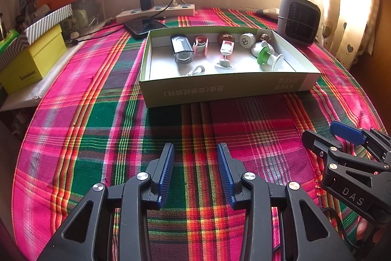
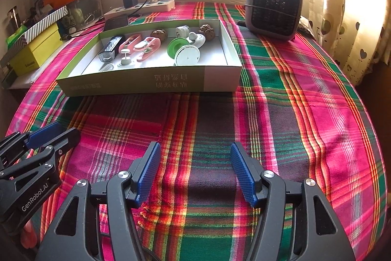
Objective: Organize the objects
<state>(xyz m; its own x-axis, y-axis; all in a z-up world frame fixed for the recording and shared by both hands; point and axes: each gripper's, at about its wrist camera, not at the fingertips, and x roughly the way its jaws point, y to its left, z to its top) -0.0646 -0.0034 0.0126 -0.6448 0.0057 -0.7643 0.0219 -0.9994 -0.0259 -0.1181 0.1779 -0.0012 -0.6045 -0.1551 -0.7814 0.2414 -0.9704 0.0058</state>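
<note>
left wrist view: the left hand-held gripper (image 1: pixel 195 170) hangs with jaws apart and nothing between them, over bare plaid tabletop (image 1: pixel 85 114); the shallow box (image 1: pixel 220 89) of small objects lies well ahead. right wrist view: the right hand-held gripper (image 2: pixel 194 173) gapes wide, holding nothing, with clear cloth up to the box's near wall (image 2: pixel 146 82).

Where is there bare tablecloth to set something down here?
The plaid tablecloth is bare between the shallow green-sided cardboard box and both open tongs, and right of the box below the grey heater. The box interior and the left shelf edge are crowded.
</note>
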